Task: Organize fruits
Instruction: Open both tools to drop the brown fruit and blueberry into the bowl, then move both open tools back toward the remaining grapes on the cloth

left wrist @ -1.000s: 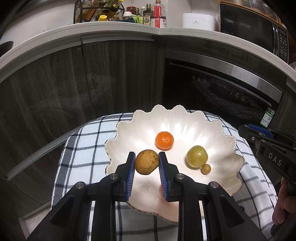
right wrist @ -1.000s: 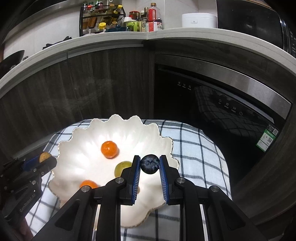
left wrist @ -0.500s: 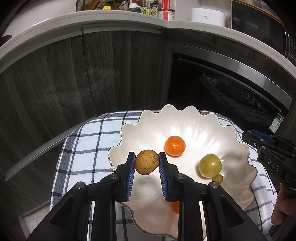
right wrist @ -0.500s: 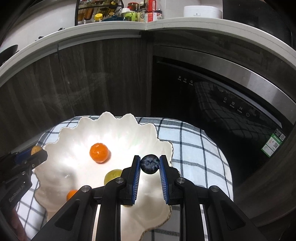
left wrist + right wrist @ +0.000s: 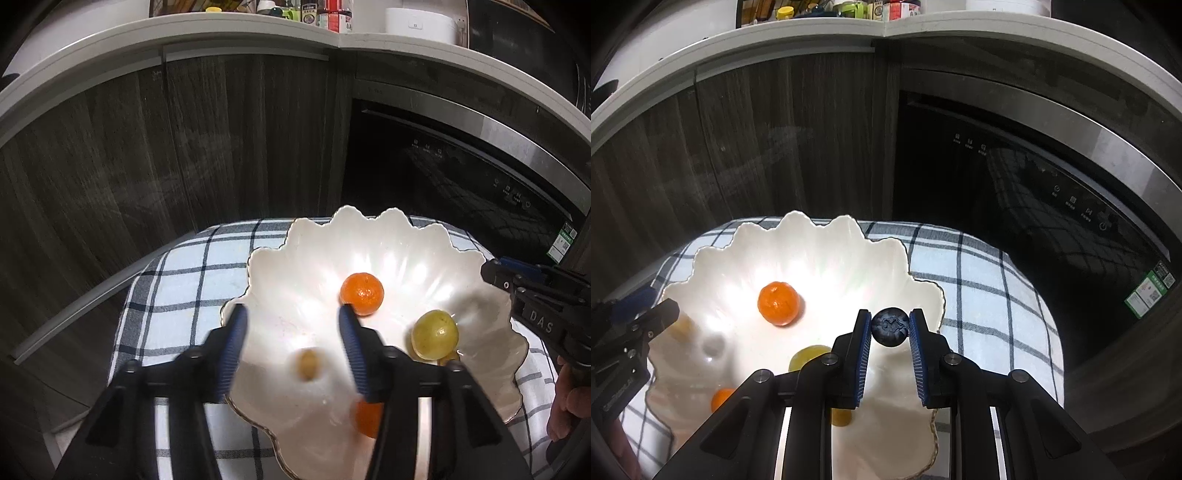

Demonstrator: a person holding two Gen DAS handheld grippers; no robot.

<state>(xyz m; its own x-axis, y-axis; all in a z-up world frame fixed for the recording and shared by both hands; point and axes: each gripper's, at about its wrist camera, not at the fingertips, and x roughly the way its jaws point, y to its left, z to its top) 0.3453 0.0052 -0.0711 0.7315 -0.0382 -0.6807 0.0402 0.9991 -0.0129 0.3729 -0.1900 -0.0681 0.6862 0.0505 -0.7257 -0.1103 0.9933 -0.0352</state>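
Brown fruit (image 5: 308, 364) dropped — left tool (image 5: 291, 325) now spread | right tool (image 5: 889, 328) pinches blueberry (image 5: 890, 326) — "DAS"

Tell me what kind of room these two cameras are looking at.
Most likely a home kitchen. A white countertop carries a rack of bottles and jars, dark wood-grain cabinet doors run below it, and a black built-in appliance with a steel trim and touch controls sits beside them.

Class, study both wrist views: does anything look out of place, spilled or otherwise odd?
Yes. A blurred brown fruit appears to be falling between the open left gripper fingers above the white bowl. Otherwise nothing is spilled; the right gripper grips a blueberry.
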